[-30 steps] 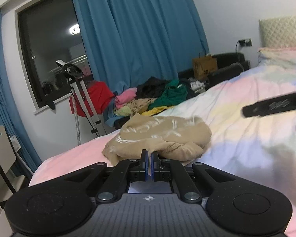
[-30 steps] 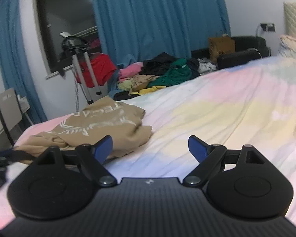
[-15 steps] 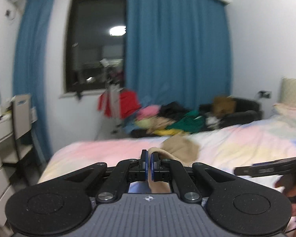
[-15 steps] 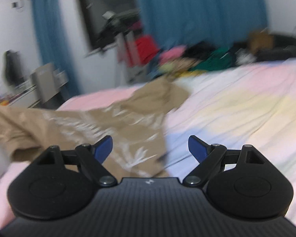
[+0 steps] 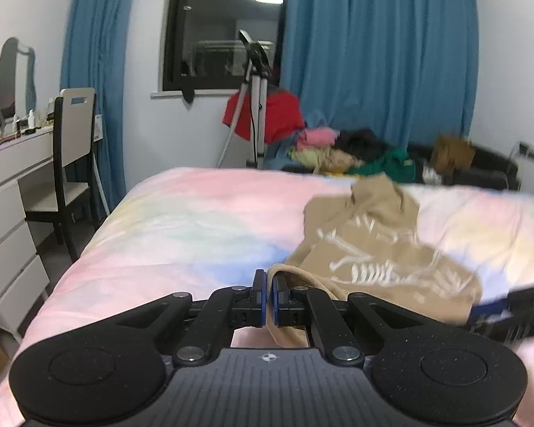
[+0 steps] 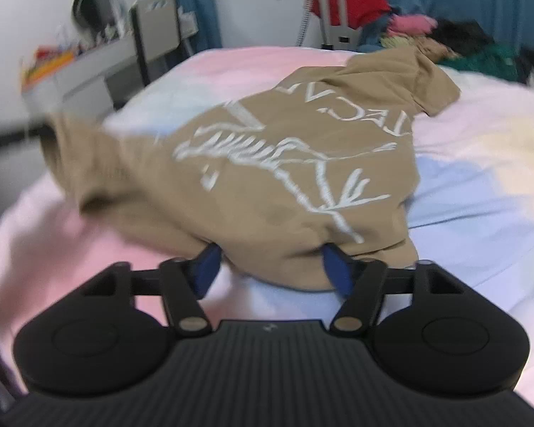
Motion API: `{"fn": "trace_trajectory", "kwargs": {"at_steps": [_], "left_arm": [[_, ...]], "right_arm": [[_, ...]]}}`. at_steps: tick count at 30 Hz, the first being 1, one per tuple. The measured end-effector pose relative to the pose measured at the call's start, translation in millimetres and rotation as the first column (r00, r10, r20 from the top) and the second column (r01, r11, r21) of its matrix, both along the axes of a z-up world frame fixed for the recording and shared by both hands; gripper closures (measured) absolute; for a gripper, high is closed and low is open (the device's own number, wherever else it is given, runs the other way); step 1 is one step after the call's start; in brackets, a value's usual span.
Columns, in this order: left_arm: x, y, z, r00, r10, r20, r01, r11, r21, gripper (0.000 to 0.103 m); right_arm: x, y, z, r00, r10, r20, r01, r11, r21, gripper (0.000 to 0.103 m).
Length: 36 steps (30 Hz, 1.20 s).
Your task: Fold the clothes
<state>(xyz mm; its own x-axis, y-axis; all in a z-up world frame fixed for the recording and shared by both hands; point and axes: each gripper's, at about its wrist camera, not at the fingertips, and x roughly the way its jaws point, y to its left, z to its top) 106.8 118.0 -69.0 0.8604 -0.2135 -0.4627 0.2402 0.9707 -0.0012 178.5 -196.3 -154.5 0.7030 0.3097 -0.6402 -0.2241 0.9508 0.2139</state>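
The shirt's (image 6: 267, 163) near hem hides the tips of the right tongs (image 6: 270, 267), its white lettering smears with motion blur, the far clothes pile (image 5: 356, 149) is too soft to sort, and the picture's right edge cuts off the bed (image 5: 195, 220).

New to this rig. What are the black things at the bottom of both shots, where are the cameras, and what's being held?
No robot here: a person holds a two-finger gripper in each hand, each carrying a fisheye camera that looks along its fingers. The black shapes are the grippers themselves. On the pastel bed lies a tan shirt with white print. In the left wrist view, the left gripper is shut on an edge of that shirt. In the right wrist view, the right gripper is closing, with the shirt's near edge between its blue pads.
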Motion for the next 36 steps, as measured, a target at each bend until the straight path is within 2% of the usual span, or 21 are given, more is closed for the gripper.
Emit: {"fn": "trace_trajectory", "kwargs": {"at_steps": [1, 2, 5, 10, 12, 13, 17, 19, 23, 26, 28, 30, 32, 34, 35, 36], "left_arm": [[3, 0, -3, 1.000, -0.004, -0.013, 0.004, 1.000, 0.008, 0.099], [5, 0, -6, 1.000, -0.007, -0.027, 0.008, 1.000, 0.013, 0.099], [16, -4, -16, 0.997, -0.021, -0.068, 0.023, 0.999, 0.031, 0.098], [31, -7, -33, 0.992, -0.038, -0.119, 0.047, 0.996, 0.080, 0.096], [38, -11, -40, 0.989, -0.050, -0.142, 0.064, 0.993, 0.099, 0.095], [39, -13, -42, 0.987, -0.058, -0.151, 0.074, 0.992, 0.107, 0.089], [37, -19, -41, 0.985, -0.063, -0.163, 0.084, 0.988, 0.127, 0.081], [30, -21, -35, 0.986, -0.076, -0.148, 0.097, 0.985, 0.144, 0.063], [3, -28, -16, 0.991, -0.127, -0.036, 0.131, 0.977, 0.171, 0.056], [-19, -37, -1, 0.981, -0.187, 0.046, 0.176, 0.968, 0.180, 0.052], [-30, -52, 2, 0.966, -0.249, 0.069, 0.230, 0.952, 0.203, 0.051], [-31, -73, -6, 0.950, -0.312, 0.028, 0.296, 0.923, 0.244, 0.051], [-29, -93, -19, 0.931, -0.365, -0.034, 0.357, 0.883, 0.304, 0.051], [-26, -111, -36, 0.909, -0.407, -0.089, 0.409, 0.833, 0.373, 0.056], [-22, -116, -44, 0.911, -0.399, -0.103, 0.405, 0.819, 0.407, 0.057], [-18, -121, -51, 0.915, -0.387, -0.115, 0.396, 0.806, 0.440, 0.059]], "right_arm": [[2, -6, 2, 1.000, -0.020, 0.000, 0.020, 0.999, 0.034, 0.061], [4, -12, 3, 0.999, -0.040, 0.001, 0.040, 0.997, 0.063, 0.075], [14, -24, 4, 0.996, -0.083, 0.010, 0.081, 0.985, 0.151, 0.085], [25, -43, 10, 0.986, -0.159, 0.048, 0.140, 0.951, 0.275, 0.087], [33, -44, 6, 0.981, -0.187, 0.051, 0.168, 0.953, 0.253, 0.087], [37, -44, 2, 0.980, -0.193, 0.040, 0.179, 0.955, 0.235, 0.087], [48, -44, -17, 0.976, -0.215, -0.021, 0.214, 0.954, 0.208, 0.086], [46, -44, -18, 0.975, -0.221, -0.016, 0.219, 0.952, 0.212, 0.085], [38, -50, -15, 0.966, -0.258, -0.014, 0.253, 0.937, 0.242, 0.083], [33, -54, -15, 0.959, -0.283, -0.025, 0.280, 0.924, 0.262, 0.079], [30, -57, -14, 0.953, -0.301, -0.040, 0.300, 0.914, 0.273, 0.074], [26, -59, -12, 0.949, -0.311, -0.044, 0.311, 0.909, 0.278, 0.063], [22, -61, -10, 0.946, -0.322, -0.045, 0.321, 0.904, 0.282, 0.051], [17, -62, -7, 0.942, -0.335, -0.031, 0.330, 0.901, 0.280, 0.040], [16, -63, -7, 0.939, -0.344, -0.028, 0.338, 0.899, 0.278, 0.035], [15, -64, -6, 0.937, -0.349, -0.029, 0.343, 0.897, 0.280, 0.035]]}}
